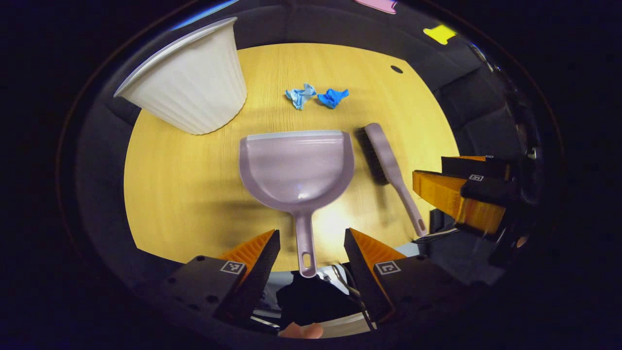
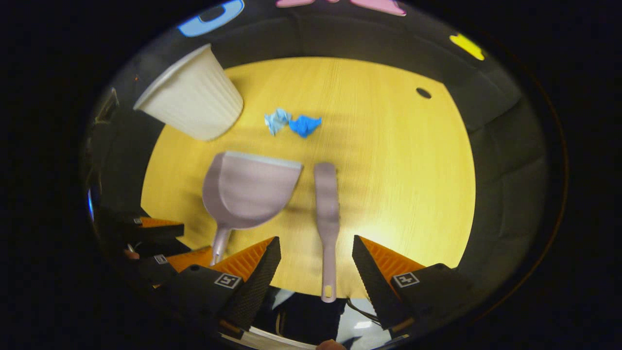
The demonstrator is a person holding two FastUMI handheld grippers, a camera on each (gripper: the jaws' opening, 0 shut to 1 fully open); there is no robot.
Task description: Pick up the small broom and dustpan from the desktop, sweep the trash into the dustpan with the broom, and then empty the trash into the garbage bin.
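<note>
No words, brand names or numbers can be read anywhere. The only signs are small square black-and-white coded markers on the claws. In the left gripper view, one marker sits on each finger of the left claw (image 1: 312, 245), at about 7 and 5 o'clock, and another sits on the right claw (image 1: 440, 187) at 3 o'clock. In the right gripper view, a marker sits on each finger of the right claw (image 2: 316, 253), at 7 and 5 o'clock, and one more on the left claw (image 2: 160, 243) at 8 o'clock. Their patterns spell nothing legible.
</note>
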